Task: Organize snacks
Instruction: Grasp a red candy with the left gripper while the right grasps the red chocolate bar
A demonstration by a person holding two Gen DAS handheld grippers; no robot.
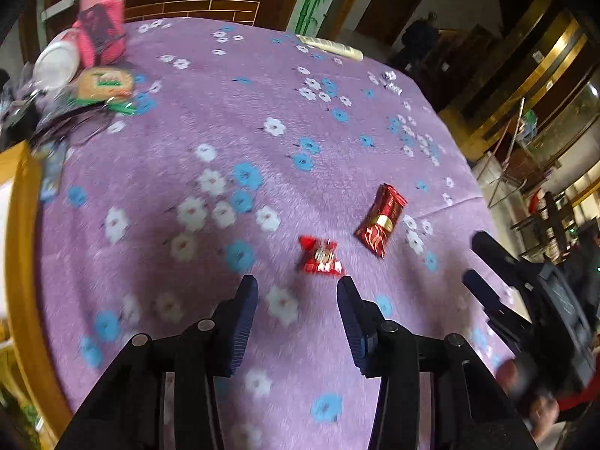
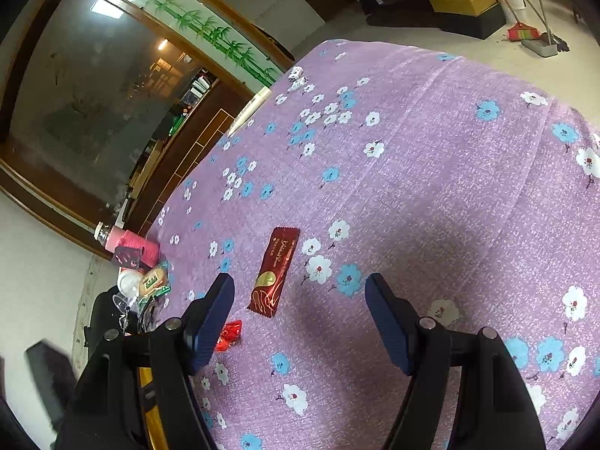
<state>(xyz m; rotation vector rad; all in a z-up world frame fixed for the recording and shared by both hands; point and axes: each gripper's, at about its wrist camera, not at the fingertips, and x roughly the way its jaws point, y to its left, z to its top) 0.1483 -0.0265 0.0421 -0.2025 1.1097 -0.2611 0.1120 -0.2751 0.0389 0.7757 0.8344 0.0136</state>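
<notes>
Over a desk (image 1: pixel 210 112) draped in purple floral cloth, the left gripper (image 1: pixel 298 288) hangs with jaws apart and empty, a small red candy (image 1: pixel 320 257) lying just ahead of its tips. The right gripper (image 2: pixel 300 288), also released and empty, hovers beside a long red bar (image 2: pixel 273 272). Other snacks (image 1: pixel 103 84) sit piled at the far edge. The pick-up appears about to begin; next the left gripper must descend and straddle the candy.

A glass partition (image 2: pixel 93 86) framed in dark wood bears painted green bamboo (image 2: pixel 210 33); pale floor (image 2: pixel 431 37) holds a broom (image 2: pixel 523 32) beyond the table's far edge.
</notes>
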